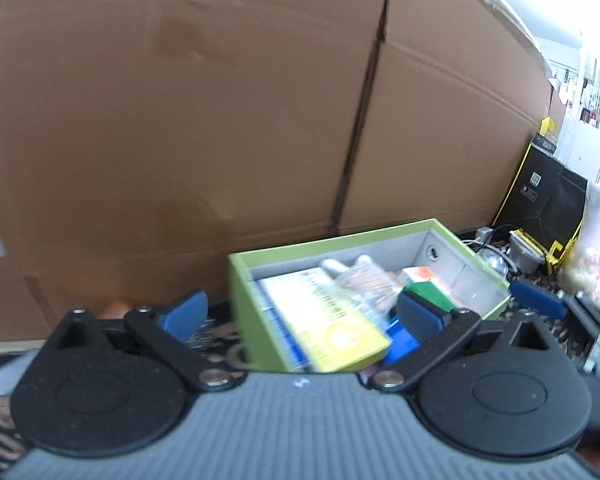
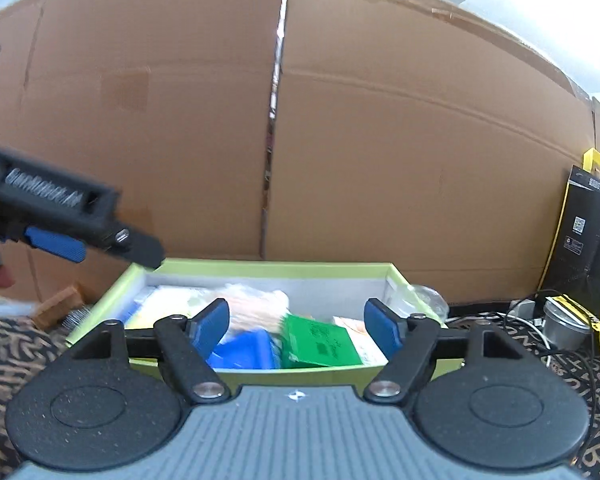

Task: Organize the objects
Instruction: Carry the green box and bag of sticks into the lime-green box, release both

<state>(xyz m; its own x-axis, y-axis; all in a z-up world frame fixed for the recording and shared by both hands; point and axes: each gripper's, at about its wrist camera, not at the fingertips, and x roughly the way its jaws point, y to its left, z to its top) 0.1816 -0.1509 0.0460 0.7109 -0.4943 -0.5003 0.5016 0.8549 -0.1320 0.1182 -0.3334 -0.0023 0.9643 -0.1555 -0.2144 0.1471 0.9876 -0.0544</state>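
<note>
A light green open box (image 1: 252, 300) with a grey lining stands on the patterned cloth; it also shows in the right wrist view (image 2: 268, 268). It holds a yellow and white carton (image 1: 328, 320), a clear bag of thin sticks (image 1: 364, 284), a green box (image 2: 320, 342), a blue item (image 2: 244, 350) and an orange and white pack (image 1: 422, 274). My left gripper (image 1: 300, 314) is open and empty, close over the box's near left corner. My right gripper (image 2: 296, 326) is open and empty at the box's near wall.
A large cardboard carton (image 1: 220, 120) stands right behind the box. A black and yellow bag (image 2: 580, 236), cables and a metal cup (image 2: 564, 326) lie to the right. The left gripper's body (image 2: 60, 204) reaches over the box's left corner. A brown block (image 2: 58, 306) lies left of the box.
</note>
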